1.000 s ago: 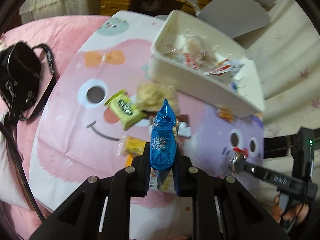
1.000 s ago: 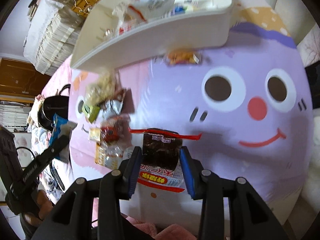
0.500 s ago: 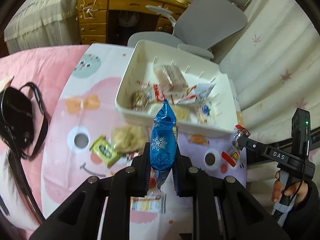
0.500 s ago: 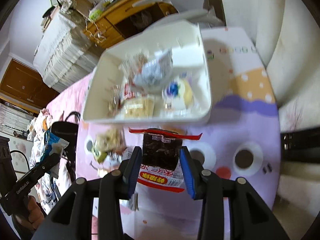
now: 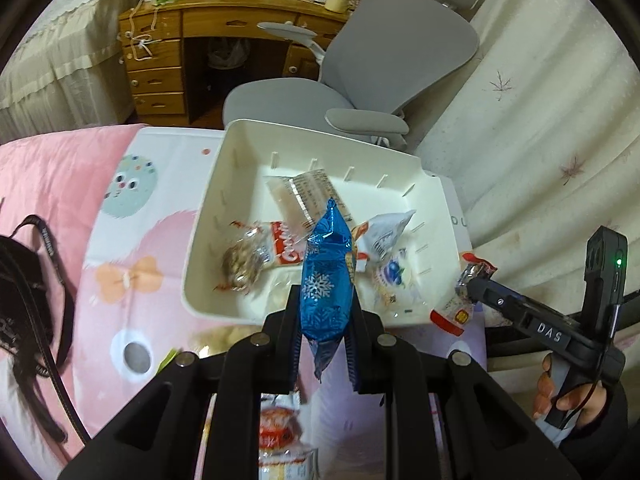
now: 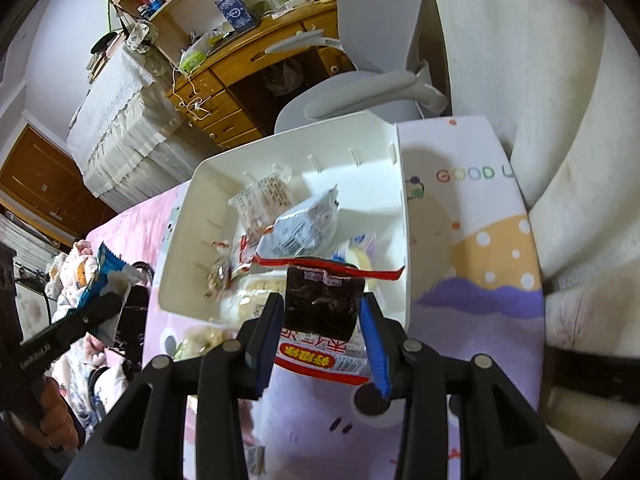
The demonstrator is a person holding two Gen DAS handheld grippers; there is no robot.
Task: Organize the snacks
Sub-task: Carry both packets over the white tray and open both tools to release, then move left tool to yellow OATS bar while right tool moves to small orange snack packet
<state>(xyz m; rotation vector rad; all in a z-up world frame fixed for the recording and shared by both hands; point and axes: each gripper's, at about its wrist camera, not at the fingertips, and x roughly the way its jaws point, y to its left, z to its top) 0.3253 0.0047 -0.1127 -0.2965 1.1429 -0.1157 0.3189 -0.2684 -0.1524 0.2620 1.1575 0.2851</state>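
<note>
The left gripper (image 5: 326,332) is clamped hard on a blue packet (image 5: 326,280) with a snowflake print; its jaws are as near together as the foil allows, and the packet stands upright between them with its crimped top above the fingertips. Ahead of and below this gripper sits the white bin (image 5: 208,216), resting on a cartoon sheet (image 5: 132,280). The packet's top overlaps the bin's inside in the left wrist view.

The right gripper (image 6: 322,320) is closed partway on a dark packet (image 6: 320,304) with a red top seal and a red-and-white label at its lower end; both blue pads press on its sides. From the right wrist view the bin (image 6: 402,240) lies straight ahead and below, with the packet's red seal over its near wall.

Inside the bin lie several snacks: a clear wrapper with printed text (image 5: 308,196) toward the far wall, a white pouch (image 5: 384,232) to the right of the blue packet, a red-lettered wrapper (image 5: 284,246) and a round clear-wrapped snack (image 5: 244,264) to its left.

More snacks lie on the sheet nearer than the bin, under the left gripper, blurred. A black bag (image 5: 24,292) rests far left of it on the pink cover (image 5: 60,168). Beyond the bin stand a grey chair (image 5: 400,52) and a wooden desk (image 5: 168,60). A hand (image 5: 576,400) holds the right gripper's handle at the lower right.
</note>
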